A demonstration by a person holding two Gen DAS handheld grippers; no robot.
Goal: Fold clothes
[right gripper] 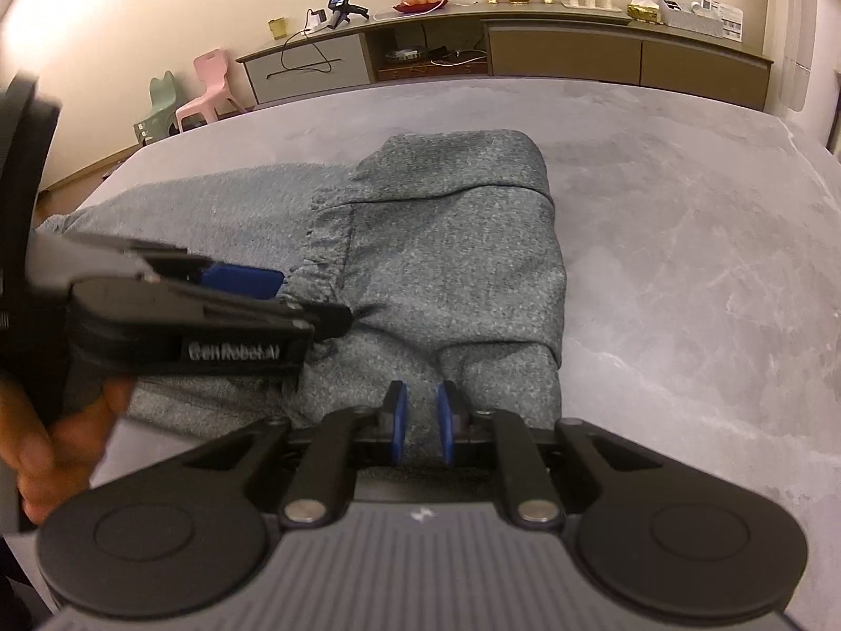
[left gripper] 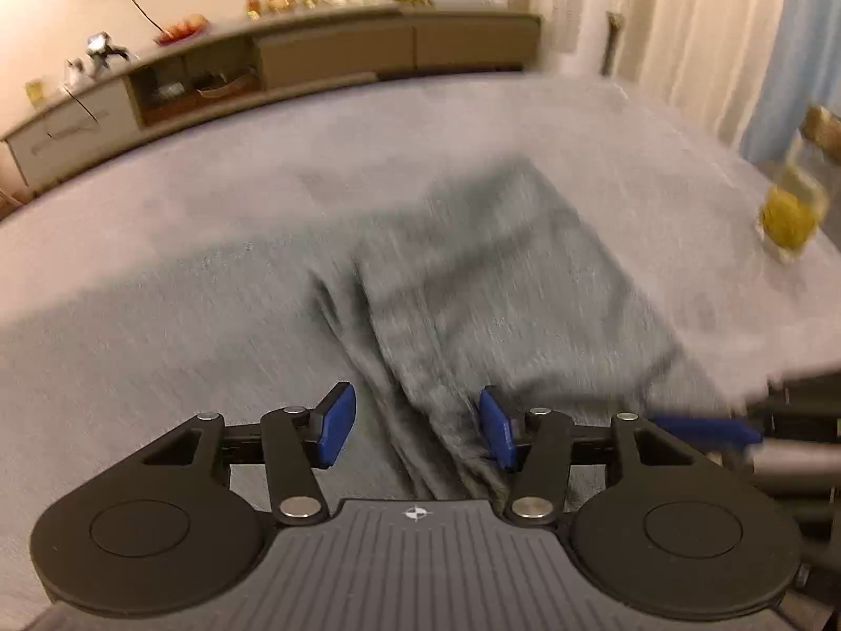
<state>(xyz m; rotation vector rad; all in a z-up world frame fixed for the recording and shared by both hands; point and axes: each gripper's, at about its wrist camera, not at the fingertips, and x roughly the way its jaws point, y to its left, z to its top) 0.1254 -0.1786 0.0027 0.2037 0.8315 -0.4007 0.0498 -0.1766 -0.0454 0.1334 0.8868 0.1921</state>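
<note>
A grey knit garment [right gripper: 452, 257] lies partly folded on the grey table [right gripper: 683, 263]; it also shows blurred in the left wrist view [left gripper: 499, 284]. My left gripper [left gripper: 418, 423] is open, its blue pads either side of a bunched fold at the garment's near edge. It shows in the right wrist view [right gripper: 294, 294] over the garment's left part. My right gripper [right gripper: 420, 420] has its pads narrowly apart with the garment's near edge between them; whether it pinches the cloth is unclear. Its blue fingertip [left gripper: 704, 428] shows at the right of the left wrist view.
A long low cabinet [right gripper: 525, 47] with jars, fruit and a small camera stands beyond the table. A pink chair [right gripper: 207, 89] and a green chair [right gripper: 157, 105] stand at far left. A jar with yellow contents [left gripper: 788, 210] sits at the table's right. Curtains [left gripper: 709, 26] hang at right.
</note>
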